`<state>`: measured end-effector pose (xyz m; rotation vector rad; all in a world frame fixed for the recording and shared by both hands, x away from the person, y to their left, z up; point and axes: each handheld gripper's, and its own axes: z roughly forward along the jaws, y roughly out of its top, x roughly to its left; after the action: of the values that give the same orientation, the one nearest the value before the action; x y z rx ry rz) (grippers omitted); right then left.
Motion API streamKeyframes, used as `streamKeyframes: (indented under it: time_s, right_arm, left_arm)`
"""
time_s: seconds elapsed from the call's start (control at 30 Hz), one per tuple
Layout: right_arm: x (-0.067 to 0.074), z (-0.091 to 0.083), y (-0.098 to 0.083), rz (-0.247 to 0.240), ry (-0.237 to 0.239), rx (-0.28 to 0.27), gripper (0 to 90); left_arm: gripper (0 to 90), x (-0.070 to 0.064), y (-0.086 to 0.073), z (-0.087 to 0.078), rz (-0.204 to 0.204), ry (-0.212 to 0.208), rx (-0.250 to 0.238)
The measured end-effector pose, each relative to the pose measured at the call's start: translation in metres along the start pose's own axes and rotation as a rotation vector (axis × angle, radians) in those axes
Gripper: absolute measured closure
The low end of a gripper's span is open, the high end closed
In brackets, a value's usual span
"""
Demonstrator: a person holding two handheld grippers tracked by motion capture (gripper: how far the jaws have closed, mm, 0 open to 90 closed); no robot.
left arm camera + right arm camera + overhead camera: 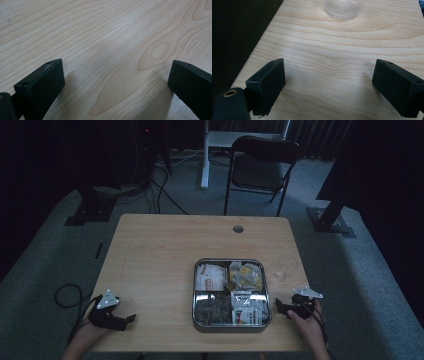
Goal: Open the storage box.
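Left hand-held gripper (131,318): jaws spread wide over bare wood at the near-left corner, gripping nothing.
Right hand-held gripper (278,306): released and empty, just beside the tray's near-right corner.
Tray (232,324): metal, four compartments of packets, right of centre on the counter (155,265).
Glass (285,267): clear, upright, beyond the right hand-held gripper, beside the tray.

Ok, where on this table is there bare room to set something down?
The whole left half, from the tray to the left gripper, is bare, as is the far strip by the hole. The right side is crowded: glass, right gripper.
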<state>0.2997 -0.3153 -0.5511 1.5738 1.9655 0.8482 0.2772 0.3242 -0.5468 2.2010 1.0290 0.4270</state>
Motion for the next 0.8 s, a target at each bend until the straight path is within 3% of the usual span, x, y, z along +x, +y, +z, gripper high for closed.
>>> streamKeyframes:
  time_s: [0.4, 0.8]
  right_arm:
    - [0.000, 0.000, 0.000, -0.001, 0.002, 0.002, 10.3]
    - [-0.001, 0.001, 0.001, -0.001, 0.003, 0.002, 10.2]
  left_arm:
    - [1.1, 0.000, 0.002, -0.001, 0.008, 0.019, 0.004]
    - [1.6, -0.007, 0.016, -0.001, 0.008, -0.026, -0.010]
